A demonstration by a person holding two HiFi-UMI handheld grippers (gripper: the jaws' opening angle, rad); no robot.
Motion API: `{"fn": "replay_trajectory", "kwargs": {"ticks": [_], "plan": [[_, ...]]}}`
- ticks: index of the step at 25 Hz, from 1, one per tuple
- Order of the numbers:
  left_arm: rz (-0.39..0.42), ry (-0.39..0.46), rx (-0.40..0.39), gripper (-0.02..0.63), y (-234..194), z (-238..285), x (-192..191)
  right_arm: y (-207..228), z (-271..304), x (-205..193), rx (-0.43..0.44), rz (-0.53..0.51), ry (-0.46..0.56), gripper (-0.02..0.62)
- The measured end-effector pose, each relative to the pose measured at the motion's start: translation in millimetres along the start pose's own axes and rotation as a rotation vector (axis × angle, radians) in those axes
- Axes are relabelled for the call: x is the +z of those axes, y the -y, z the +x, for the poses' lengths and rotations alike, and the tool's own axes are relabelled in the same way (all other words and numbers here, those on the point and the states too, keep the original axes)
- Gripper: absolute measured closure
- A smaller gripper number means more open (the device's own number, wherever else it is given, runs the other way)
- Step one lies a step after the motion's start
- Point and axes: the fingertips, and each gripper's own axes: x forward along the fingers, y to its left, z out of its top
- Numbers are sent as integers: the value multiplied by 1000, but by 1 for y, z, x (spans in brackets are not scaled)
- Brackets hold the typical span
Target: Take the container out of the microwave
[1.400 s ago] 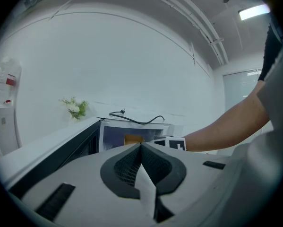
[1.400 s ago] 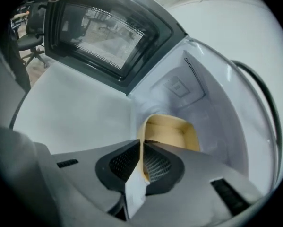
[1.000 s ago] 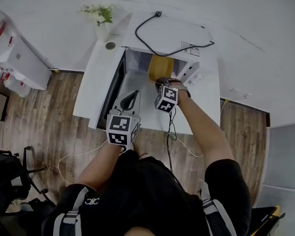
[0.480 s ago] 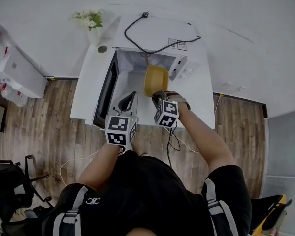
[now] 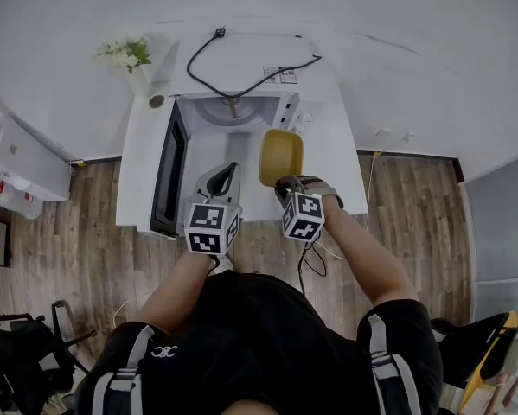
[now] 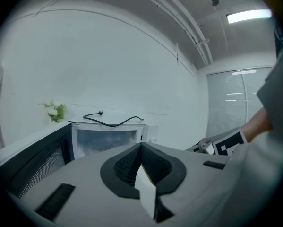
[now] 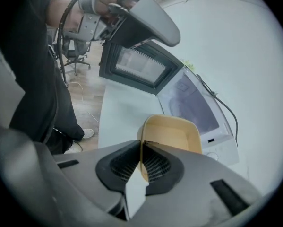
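The white microwave [image 5: 233, 76] stands on a white table [image 5: 343, 175] with its door [image 5: 166, 175] swung open to the left. Its cavity [image 5: 227, 126] holds only the turntable. My right gripper [image 5: 285, 182] is shut on the near rim of the yellow container [image 5: 281, 156], which hangs outside the oven, in front of the control panel. The right gripper view shows that gripper [image 7: 142, 149] pinching the container [image 7: 174, 133] by its wall. My left gripper [image 5: 227, 173] hovers before the open cavity, shut and holding nothing; its own view shows the gripper [image 6: 141, 146] facing the microwave [image 6: 108, 137].
A black power cord [image 5: 241, 69] lies coiled on the microwave's top. A vase of flowers [image 5: 127, 55] stands at the table's back left corner. A white cabinet [image 5: 15, 158] sits on the wooden floor to the left. A cable [image 5: 315, 258] hangs off the table's front edge.
The right gripper has drawn the yellow container out of the microwave's mouth, toward me and to the right. The left gripper has pulled back a little from the cavity.
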Motion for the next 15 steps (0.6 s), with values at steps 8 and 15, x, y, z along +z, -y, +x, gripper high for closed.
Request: {"fn": "replay_trajectory", "kwargs": {"ticks": [8, 15], "plan": [[40, -18, -102, 592, 38, 28, 1, 7, -34, -43, -71, 92, -48, 572], [56, -38, -172, 592, 66, 49, 0, 10, -49, -83, -110, 137, -112, 572]]}}
